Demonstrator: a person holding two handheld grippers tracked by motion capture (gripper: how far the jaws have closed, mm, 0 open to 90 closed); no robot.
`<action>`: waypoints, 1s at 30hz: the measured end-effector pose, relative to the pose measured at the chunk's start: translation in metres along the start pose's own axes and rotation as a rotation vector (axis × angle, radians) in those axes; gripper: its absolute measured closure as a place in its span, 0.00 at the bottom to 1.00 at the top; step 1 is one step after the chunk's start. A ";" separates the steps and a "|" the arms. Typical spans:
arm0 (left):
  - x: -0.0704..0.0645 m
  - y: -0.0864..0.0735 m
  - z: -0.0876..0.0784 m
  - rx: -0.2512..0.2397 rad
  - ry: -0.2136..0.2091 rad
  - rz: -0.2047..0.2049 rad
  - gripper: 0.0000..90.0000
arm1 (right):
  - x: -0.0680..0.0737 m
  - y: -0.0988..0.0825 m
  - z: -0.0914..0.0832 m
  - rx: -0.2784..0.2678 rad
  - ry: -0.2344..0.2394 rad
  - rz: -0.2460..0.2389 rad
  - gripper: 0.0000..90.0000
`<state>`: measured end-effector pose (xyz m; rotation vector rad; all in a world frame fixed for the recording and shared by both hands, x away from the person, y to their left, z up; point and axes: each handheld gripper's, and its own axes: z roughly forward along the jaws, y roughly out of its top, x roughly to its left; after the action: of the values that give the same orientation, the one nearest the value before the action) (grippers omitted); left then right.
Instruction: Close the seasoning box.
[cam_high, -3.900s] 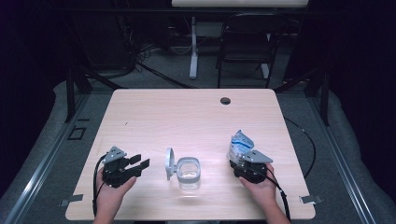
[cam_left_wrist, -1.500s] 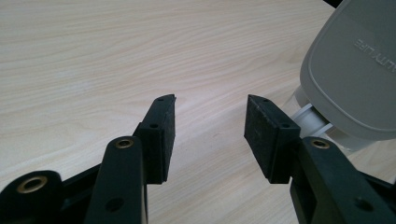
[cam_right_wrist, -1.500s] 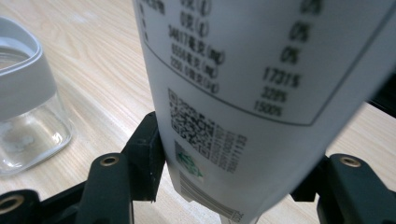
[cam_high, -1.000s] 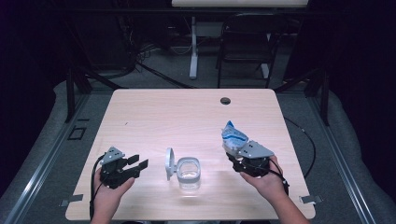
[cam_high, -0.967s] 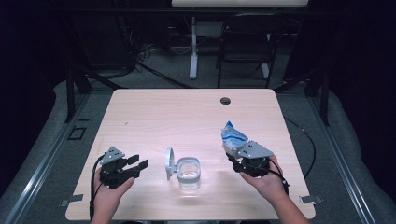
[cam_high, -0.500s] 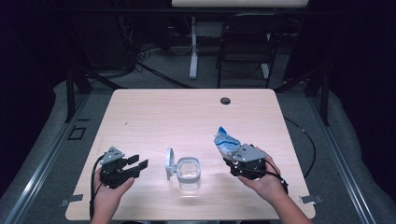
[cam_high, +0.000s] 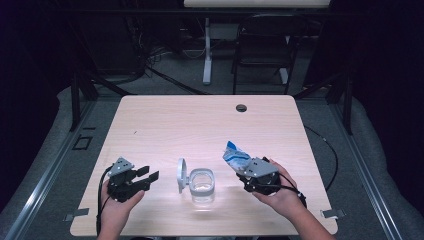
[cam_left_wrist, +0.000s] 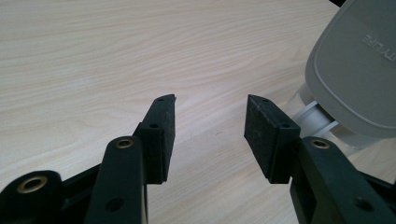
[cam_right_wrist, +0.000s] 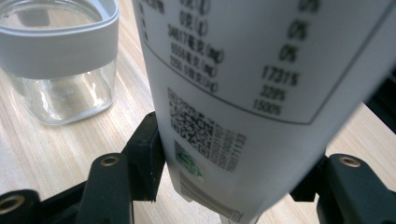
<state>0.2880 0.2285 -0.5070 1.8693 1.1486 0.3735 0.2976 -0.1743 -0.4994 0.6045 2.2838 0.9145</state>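
A clear glass jar with a grey rim stands near the table's front edge, its grey hinged lid flipped up on its left. The jar looks empty. My right gripper is shut on a blue and white packet, which tilts toward the jar from the right. Up close, the packet's white back carries a printed table and a QR code and sits between the two black jaws. My left gripper rests low on the left, open and empty, its jaws pointing at the lid.
The light wooden table has a dark round hole at its far edge. Beyond the table, a chair and a desk leg stand in the dark. A cable trails off the table's right side.
My right gripper has carried the packet leftward, closer to the jar, and tilted it more toward the jar. The left gripper has stayed still.
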 end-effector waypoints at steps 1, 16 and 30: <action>0.000 0.000 0.000 0.000 0.000 0.000 0.60 | 0.001 0.000 0.000 0.005 0.003 -0.007 0.45; 0.001 0.000 -0.001 0.002 0.001 0.001 0.60 | 0.010 0.004 0.005 0.039 0.014 -0.076 0.45; 0.001 0.000 -0.001 0.000 0.001 -0.004 0.60 | 0.013 0.006 0.008 0.085 -0.005 -0.162 0.45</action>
<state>0.2878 0.2303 -0.5062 1.8668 1.1525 0.3727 0.2947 -0.1584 -0.5047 0.4487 2.3372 0.7410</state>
